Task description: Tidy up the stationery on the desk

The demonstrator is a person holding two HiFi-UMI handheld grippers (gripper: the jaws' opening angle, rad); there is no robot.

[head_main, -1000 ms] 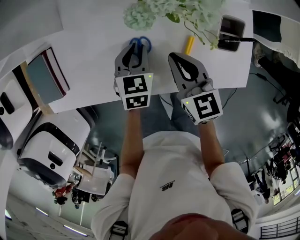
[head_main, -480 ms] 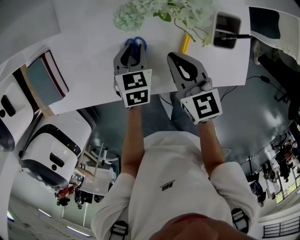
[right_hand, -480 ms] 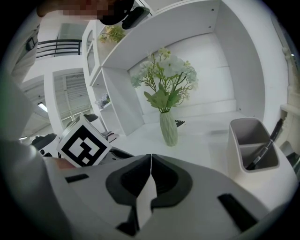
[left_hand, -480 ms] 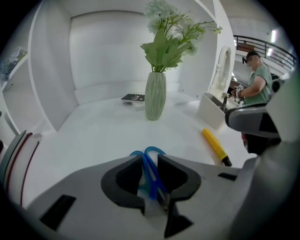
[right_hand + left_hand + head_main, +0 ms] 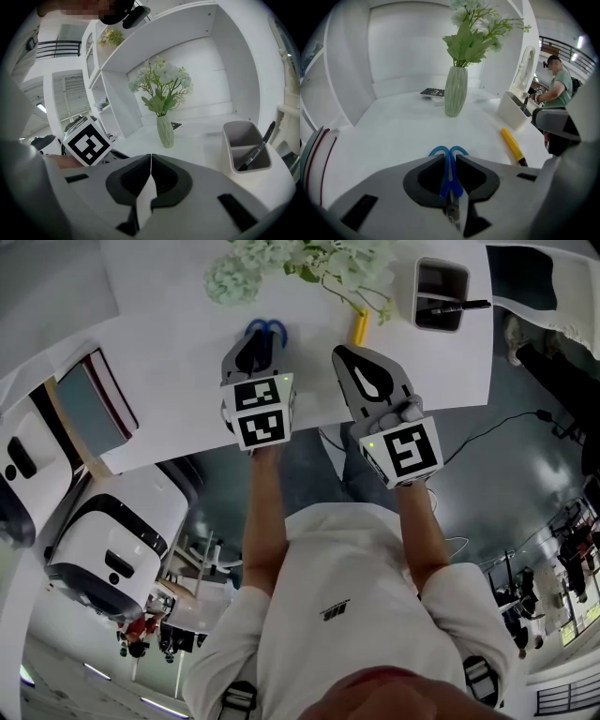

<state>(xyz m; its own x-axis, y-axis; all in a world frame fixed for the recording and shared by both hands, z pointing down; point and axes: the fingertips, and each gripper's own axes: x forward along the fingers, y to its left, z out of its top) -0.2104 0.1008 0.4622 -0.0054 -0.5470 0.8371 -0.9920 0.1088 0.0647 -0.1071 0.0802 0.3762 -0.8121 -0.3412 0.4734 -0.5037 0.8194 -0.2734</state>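
My left gripper (image 5: 260, 341) is shut on a pair of blue-handled scissors (image 5: 267, 328). In the left gripper view the blue handles (image 5: 449, 153) stick out past the jaws above the white desk (image 5: 393, 136). A yellow pen (image 5: 359, 327) lies on the desk ahead of my right gripper (image 5: 343, 354), apart from it. That gripper (image 5: 150, 157) is shut with nothing in it. A grey pen holder (image 5: 439, 282) with a black pen (image 5: 258, 146) in it stands at the far right.
A pale green vase (image 5: 455, 91) of white flowers stands at the middle back, with a dark flat device (image 5: 433, 92) behind it. A notebook (image 5: 94, 401) lies at the left. The desk's near edge (image 5: 309, 418) runs under both grippers. A person (image 5: 557, 86) stands beyond the desk at the right.
My left gripper has drifted a little left and forward over the desk with the scissors in it. The right gripper has hardly moved.
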